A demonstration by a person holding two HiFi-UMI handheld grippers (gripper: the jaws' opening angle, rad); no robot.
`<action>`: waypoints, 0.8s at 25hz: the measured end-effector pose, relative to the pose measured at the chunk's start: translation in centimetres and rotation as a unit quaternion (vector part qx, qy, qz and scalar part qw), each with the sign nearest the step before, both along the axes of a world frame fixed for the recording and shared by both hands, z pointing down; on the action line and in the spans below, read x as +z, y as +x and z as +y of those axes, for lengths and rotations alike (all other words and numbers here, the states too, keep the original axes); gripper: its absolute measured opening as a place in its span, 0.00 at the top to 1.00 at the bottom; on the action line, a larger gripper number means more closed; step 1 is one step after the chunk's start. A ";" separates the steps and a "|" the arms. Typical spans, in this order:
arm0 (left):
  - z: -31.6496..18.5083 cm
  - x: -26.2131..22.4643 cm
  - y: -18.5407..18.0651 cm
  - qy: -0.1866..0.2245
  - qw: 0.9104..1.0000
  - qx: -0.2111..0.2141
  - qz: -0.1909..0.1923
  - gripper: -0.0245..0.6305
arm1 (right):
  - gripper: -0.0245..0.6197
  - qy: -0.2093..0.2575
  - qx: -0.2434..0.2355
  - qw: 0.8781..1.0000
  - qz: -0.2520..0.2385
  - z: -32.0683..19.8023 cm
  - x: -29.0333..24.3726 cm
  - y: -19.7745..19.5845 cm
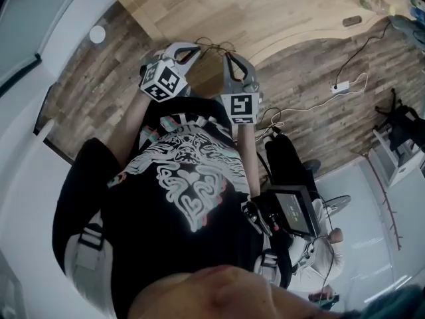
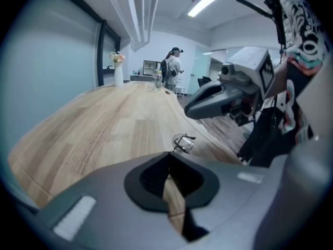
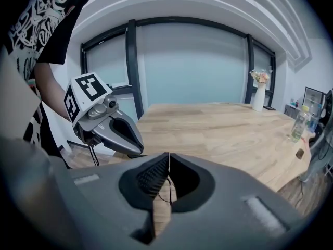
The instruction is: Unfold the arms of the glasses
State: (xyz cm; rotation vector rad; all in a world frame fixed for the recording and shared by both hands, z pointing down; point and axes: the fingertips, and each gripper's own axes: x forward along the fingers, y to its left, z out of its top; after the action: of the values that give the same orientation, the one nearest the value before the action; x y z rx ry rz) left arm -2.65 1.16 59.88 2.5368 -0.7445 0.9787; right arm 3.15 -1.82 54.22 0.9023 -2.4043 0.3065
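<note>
Left gripper: jaws closed, tips pinching the glasses at the frame's near edge.
Right gripper: jaws closed, tips just above the glasses.
Glasses: above the table edge.

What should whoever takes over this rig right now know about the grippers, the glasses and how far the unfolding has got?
Left gripper: jaws together, holding nothing, tips just short of the glasses.
Right gripper: jaws together, hovering over the glasses, apart from them.
Glasses: thin wire frame lying on the wooden table near its edge, between the two grippers.
Done: nothing that shows; whether the arms are folded is too small to tell.
Left: steady the frame, then swing each arm out.
</note>
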 end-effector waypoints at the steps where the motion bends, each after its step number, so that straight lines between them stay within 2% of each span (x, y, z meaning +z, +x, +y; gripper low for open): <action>1: 0.2 0.2 0.2 -0.005 1.000 0.005 0.001 0.98 | 0.96 -0.001 -0.005 1.000 0.001 0.0 0.1 -0.1; 5: 0.6 0.9 0.5 -0.018 1.000 0.022 -0.002 0.98 | 0.96 0.001 -0.028 1.000 0.012 -0.1 0.6 -0.5; 11: 0.9 1.5 0.8 -0.031 0.999 0.028 0.002 0.98 | 0.95 0.000 -0.082 0.995 0.055 0.6 2.3 -1.0; 13: 1.0 1.6 0.8 -0.033 0.999 0.033 0.001 0.98 | 0.87 -0.009 -0.095 0.994 0.062 0.8 2.9 -1.2; 20: 0.2 1.6 1.3 -0.029 0.999 0.040 0.003 0.98 | 0.87 0.002 -0.152 0.982 0.107 1.0 4.2 -1.9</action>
State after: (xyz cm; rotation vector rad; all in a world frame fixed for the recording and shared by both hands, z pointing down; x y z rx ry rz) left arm -1.31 1.38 61.48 2.5360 -0.6070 1.0023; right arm 1.21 -0.83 58.45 0.5258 -2.2966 0.0833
